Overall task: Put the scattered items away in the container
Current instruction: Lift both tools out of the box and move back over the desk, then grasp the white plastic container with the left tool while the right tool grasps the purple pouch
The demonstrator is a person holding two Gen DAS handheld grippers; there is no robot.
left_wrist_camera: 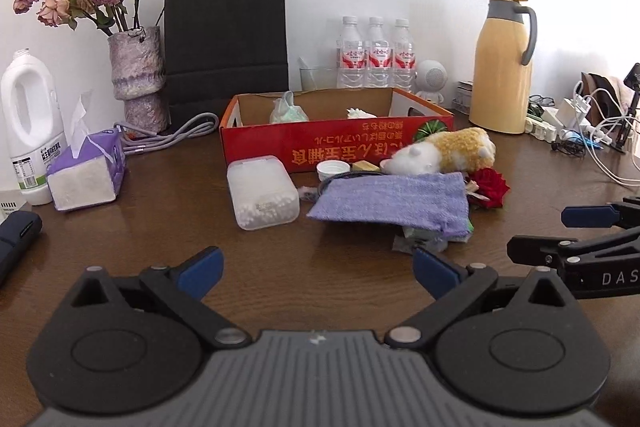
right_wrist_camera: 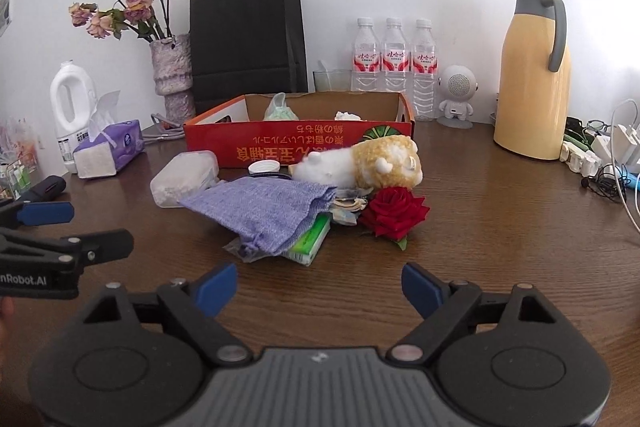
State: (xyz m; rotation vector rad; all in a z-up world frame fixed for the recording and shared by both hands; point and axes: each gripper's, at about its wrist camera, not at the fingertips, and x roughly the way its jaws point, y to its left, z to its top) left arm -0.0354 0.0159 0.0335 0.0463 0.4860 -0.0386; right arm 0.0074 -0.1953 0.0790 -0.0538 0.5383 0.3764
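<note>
The tidying is barely begun. The red cardboard box (right_wrist_camera: pixel 298 141), standing toward 12 o'clock from both grippers on the brown table (right_wrist_camera: pixel 500 227), holds only two things so far as can be seen: a pale green crumpled item (right_wrist_camera: pixel 280 111) at its left and a small white crumpled piece (right_wrist_camera: pixel 347 115) further right.

Most of the clutter lies outside, in a heap just in front of the box's near wall. The yellow-and-white plush toy (right_wrist_camera: pixel 368 163) lies on its side against that wall, with the red rose (right_wrist_camera: pixel 394 213) touching it at 5 o'clock. A purple cloth pouch (right_wrist_camera: pixel 264 211) drapes over a green-and-white packet (right_wrist_camera: pixel 312 239) and some clear wrappers. A white bottle cap (right_wrist_camera: pixel 264 167) sits by the box wall, and a clear plastic box of cotton swabs (left_wrist_camera: pixel 262 197) stands at the heap's 9 o'clock. A small tan block (left_wrist_camera: pixel 365 166) beside the cap is too small to identify.

The left gripper (left_wrist_camera: pixel 316 273) and the right gripper (right_wrist_camera: pixel 318 289) both hover short of the heap, at its 6 o'clock, jaws spread wide and holding nothing. Judging from this, nearly every scattered item remains to be moved.
</note>
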